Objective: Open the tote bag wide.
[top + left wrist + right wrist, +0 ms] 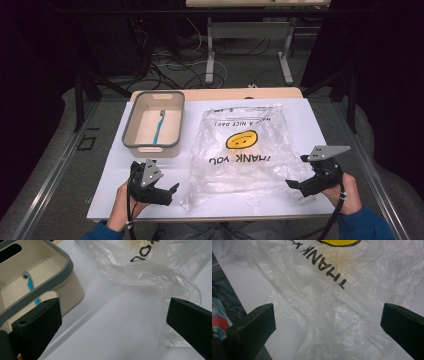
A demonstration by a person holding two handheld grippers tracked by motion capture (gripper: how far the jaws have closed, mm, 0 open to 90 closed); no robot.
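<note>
You see a beige bin (pixel 131 131) with a grey rim on the white table sheet (pixel 310 127), far left. A blue toothbrush (pixel 158 127) lies inside it. Cables (pixel 170 67) trail over the floor beyond the table.

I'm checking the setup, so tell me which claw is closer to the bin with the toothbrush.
The left claw: it sits just below the bin, while the right claw is across the plastic bag.

High view looks forward and down over the whole table (pixel 310 125) from the near side. Left gripper view sits low and close, facing the bag (pixel 155 272) with the bin (pixel 45 282) at ten o'clock. Right gripper view hovers close above that same bag (pixel 332 302), sharing it with both.
</note>
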